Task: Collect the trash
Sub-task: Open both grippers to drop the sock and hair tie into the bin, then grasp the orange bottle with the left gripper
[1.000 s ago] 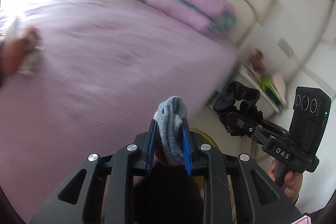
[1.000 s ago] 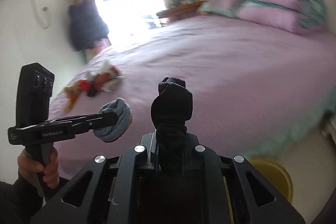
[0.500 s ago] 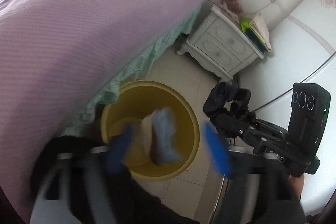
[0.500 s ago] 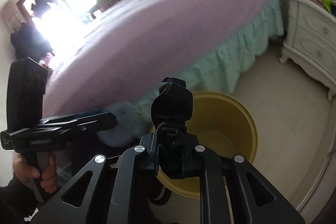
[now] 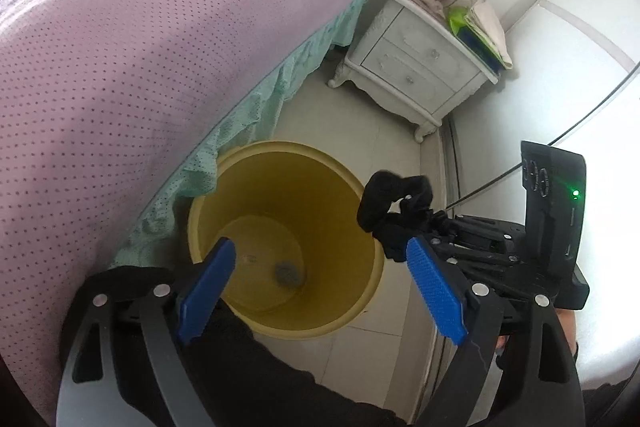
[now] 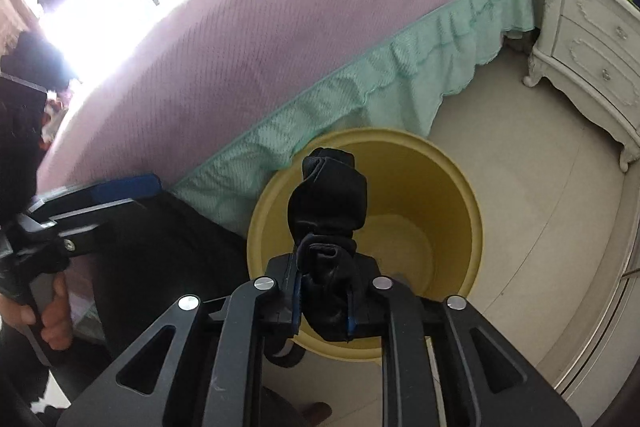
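Yellow bin (image 5: 372, 267) on the floor beside the bed (image 5: 140, 47), grey sock (image 5: 287, 273) lying at its bottom. Left claw (image 5: 320, 283) spread wide above the bin, holding nothing. Right claw (image 6: 322, 301) pinching a black sock (image 6: 328, 203) over the bin's rim.

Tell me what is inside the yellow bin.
One small grey bundle lies on the yellow bin's floor. The left gripper's blue pad and near rim cover part of that floor.
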`<state>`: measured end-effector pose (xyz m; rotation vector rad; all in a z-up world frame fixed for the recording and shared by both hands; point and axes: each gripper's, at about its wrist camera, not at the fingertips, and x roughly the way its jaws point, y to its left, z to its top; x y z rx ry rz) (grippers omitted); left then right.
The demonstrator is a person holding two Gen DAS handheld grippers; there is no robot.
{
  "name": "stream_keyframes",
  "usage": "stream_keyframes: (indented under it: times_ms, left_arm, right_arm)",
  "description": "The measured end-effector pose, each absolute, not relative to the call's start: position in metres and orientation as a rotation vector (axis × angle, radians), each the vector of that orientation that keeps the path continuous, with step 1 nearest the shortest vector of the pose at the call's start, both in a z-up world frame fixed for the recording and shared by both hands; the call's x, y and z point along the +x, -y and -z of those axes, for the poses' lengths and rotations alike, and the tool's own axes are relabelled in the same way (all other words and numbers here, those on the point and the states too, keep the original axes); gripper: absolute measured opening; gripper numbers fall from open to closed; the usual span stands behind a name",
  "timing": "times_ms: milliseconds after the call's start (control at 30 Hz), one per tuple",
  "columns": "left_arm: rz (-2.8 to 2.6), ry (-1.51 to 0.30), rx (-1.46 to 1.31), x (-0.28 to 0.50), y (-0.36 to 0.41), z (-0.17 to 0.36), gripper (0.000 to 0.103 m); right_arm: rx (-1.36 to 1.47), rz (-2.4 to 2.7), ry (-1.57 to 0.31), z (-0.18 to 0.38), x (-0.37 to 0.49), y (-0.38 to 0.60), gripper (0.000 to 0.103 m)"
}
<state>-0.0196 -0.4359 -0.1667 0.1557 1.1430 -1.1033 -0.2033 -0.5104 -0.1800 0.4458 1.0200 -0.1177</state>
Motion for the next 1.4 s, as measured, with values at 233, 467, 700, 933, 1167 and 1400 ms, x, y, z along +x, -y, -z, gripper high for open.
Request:
stream_keyframes:
  times_ms: [233,467,700,933,1167,1400]
  left_arm:
    - [1.076,-1.103,0.155,-0.015,0.419,0.155,0.088]
    - [1.041,-1.080,0.104,-0.006,0.395,0.140,0.088]
    - [0.923,-0.945,0.030,0.001,0.334,0.097,0.088]
    - [0.637,-0.773,-0.025,0.008,0.237,0.054,0.096]
    - [0.342,-0.703,-0.127,0.012,0.129,0.031,0.099]
    - [0.123,-0.638,-0.194,0.007,0.043,0.017,0.099]
  right_arm:
    - [0.318,0.172,-1.021,0.175,-0.198,0.498,0.080]
    - [0.365,0.165,-0.938,0.155,-0.201,0.503,0.077]
    - [0.321,0.031,-0.780,0.113,-0.184,0.470,0.076]
    - [0.246,-0.189,-0.614,0.063,-0.141,0.403,0.086]
    - [0.151,-0.372,-0.483,0.018,-0.099,0.321,0.095]
    - [0.122,-0.480,-0.396,-0.005,-0.074,0.253,0.095]
